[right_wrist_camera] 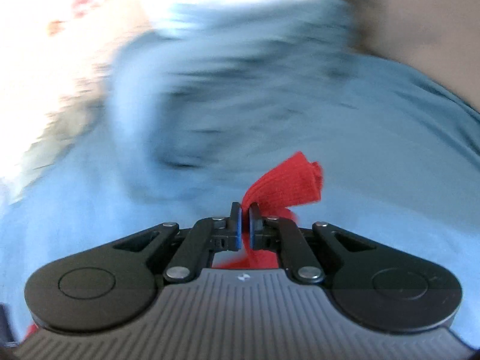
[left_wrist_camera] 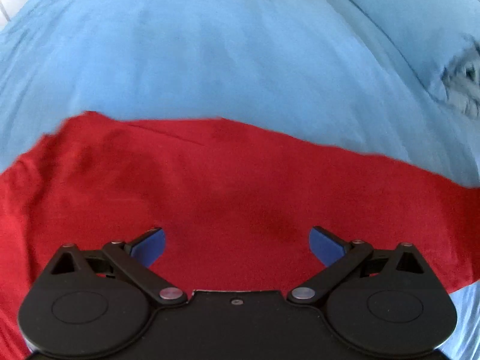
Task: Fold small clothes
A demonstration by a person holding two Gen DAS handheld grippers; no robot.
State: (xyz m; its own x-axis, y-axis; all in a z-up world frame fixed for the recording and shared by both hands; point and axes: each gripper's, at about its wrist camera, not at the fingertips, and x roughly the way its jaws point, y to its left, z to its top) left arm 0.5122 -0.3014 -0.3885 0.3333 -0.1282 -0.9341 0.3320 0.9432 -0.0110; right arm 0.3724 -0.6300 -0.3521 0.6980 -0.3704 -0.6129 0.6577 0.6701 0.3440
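A red garment [left_wrist_camera: 210, 186] lies spread on a light blue bedsheet [left_wrist_camera: 225, 60] and fills the lower half of the left wrist view. My left gripper [left_wrist_camera: 237, 244] is open, its blue pads wide apart just above the red cloth, holding nothing. My right gripper [right_wrist_camera: 245, 225] is shut on a ribbed red edge of the garment [right_wrist_camera: 288, 184], which sticks up and to the right past the fingers. The right wrist view is blurred by motion.
A blue pillow [left_wrist_camera: 405, 6] lies at the far right. A crumpled blue-grey fabric patch [left_wrist_camera: 462, 81] sits at the right edge. The sheet [right_wrist_camera: 390, 138] fills the right wrist view; a tan wall [right_wrist_camera: 420, 15] shows top right.
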